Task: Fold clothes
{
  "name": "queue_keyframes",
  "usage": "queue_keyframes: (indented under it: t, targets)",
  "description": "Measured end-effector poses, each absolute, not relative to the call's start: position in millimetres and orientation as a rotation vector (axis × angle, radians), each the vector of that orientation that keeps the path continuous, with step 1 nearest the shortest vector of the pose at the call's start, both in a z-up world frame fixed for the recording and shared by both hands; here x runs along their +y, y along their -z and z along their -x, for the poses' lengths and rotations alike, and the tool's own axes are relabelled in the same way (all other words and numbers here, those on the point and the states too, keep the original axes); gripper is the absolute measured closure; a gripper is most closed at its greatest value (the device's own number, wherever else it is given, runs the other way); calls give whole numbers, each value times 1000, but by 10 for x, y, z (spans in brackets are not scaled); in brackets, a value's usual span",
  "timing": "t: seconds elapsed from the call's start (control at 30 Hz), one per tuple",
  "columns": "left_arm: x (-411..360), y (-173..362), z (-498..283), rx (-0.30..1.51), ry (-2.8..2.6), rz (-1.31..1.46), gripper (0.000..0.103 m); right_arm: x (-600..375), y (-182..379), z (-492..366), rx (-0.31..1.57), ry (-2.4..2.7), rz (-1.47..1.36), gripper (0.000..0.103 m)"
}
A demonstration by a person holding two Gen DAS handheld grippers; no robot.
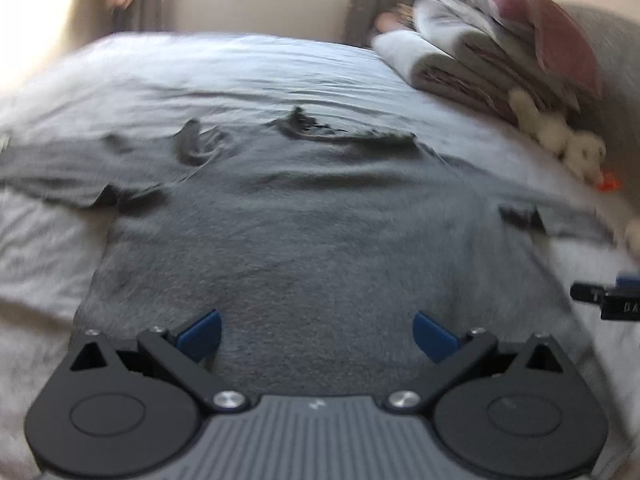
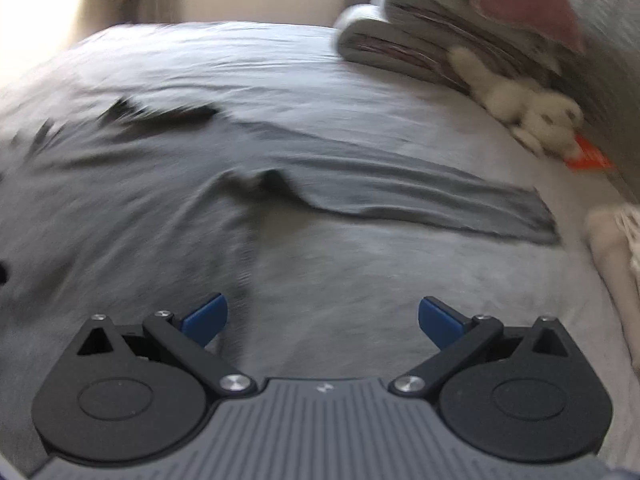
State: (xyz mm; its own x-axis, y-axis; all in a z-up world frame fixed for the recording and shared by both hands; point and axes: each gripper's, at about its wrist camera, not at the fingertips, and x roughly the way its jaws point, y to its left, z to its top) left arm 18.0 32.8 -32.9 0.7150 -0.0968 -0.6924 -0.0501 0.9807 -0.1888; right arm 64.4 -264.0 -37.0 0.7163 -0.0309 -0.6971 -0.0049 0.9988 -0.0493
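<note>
Nearest, both pairs of blue fingers are spread wide and empty: the left gripper (image 1: 316,336) over the lower body of the grey T-shirt (image 1: 304,248), the right gripper (image 2: 322,320) over bare bed (image 2: 360,280) just beyond the shirt's side edge. Ahead of the right fingers, one sleeve (image 2: 440,188) stretches flat. Farther off, the collar (image 1: 320,128) looks rumpled; folding over it would likely trap creases. Both views are blurred, so a pinch now could miss the hem.

A grey shirt (image 1: 304,240) is spread flat on the bed (image 1: 240,68). Folded bedding (image 1: 460,60) and a plush toy (image 1: 568,140) are piled at 2 o'clock.
</note>
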Motion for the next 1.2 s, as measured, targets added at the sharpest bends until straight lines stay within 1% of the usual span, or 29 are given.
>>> queue_keyframes:
  t: [0.17,0.47,0.73,0.77,0.83,0.9,0.97,1.0,1.07,1.1,1.13,1.17,1.2]
  targets:
    - [432,300,-342,776,-57,264,1,-2999,394,-831,773,144,-125,0]
    - [494,343,-634,718,-42,294,1,-3497,555,-1161,675,359,-332,0]
    - [415,423,-783,693,-11,176,1,-3669,639,-1370,598,461,-364,0]
    - [410,434,-790,692,-9,160,1,-3666,645,-1397,593,471,-360,1]
    - [397,454,-798,691,-5,127,1,-3667,657,-1452,583,494,-347,7]
    - [382,467,-797,693,1,97,1,-3676,669,-1500,574,513,-339,10]
    - [366,473,-789,694,4,79,1,-3670,665,-1533,560,527,-335,21]
    - [359,477,-785,694,5,73,1,-3670,661,-1551,553,516,-341,34]
    - [353,483,-786,695,5,69,1,-3683,664,-1590,543,501,-357,44]
    - [356,483,-786,695,5,70,1,-3687,661,-1604,538,496,-363,57]
    - [362,481,-785,695,6,73,1,-3693,657,-1608,532,492,-371,68]
    - [370,478,-784,696,8,78,1,-3698,650,-1606,527,489,-378,74]
    - [380,475,-784,697,11,83,1,-3700,639,-1604,522,487,-382,92]
